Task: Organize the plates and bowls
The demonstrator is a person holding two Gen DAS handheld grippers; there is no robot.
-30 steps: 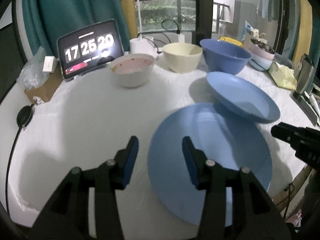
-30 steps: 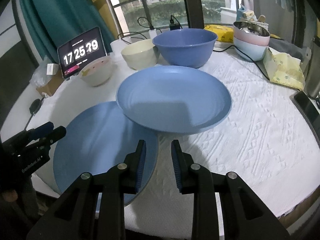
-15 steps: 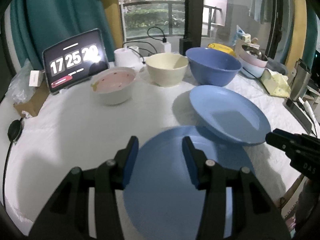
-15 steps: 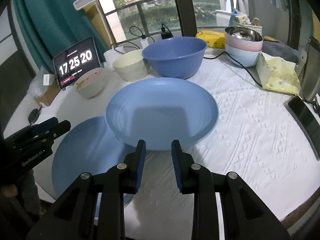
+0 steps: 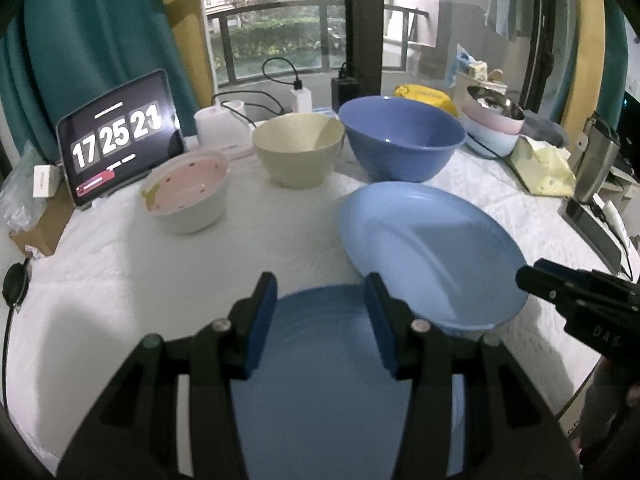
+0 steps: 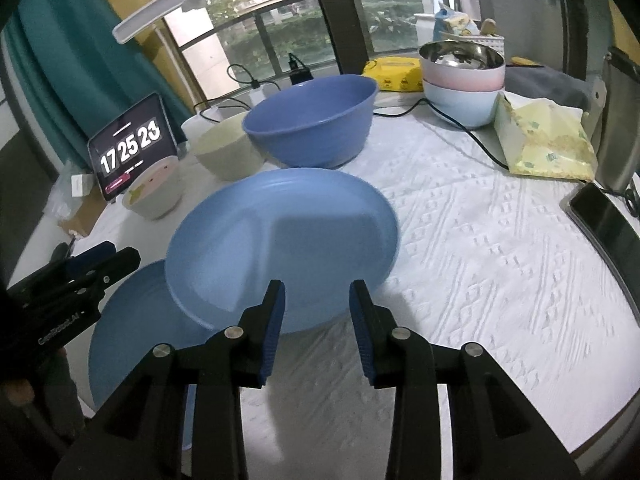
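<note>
My left gripper has its jaws apart with nothing clamped, poised over the flat blue plate at the near table edge. My right gripper has just been widening; its jaws stand apart and empty before the deep blue plate, whose near-left edge overlaps the flat plate. Only the left view shows the pink-lined bowl interior clearly; only the right view shows the phone lying at the table's right edge and the full stack of pastel bowls. The cream bowl and large blue bowl stand behind. The tablet reads 17 25 21; the left gripper body in the right view reads "GenRobot.AI".
</note>
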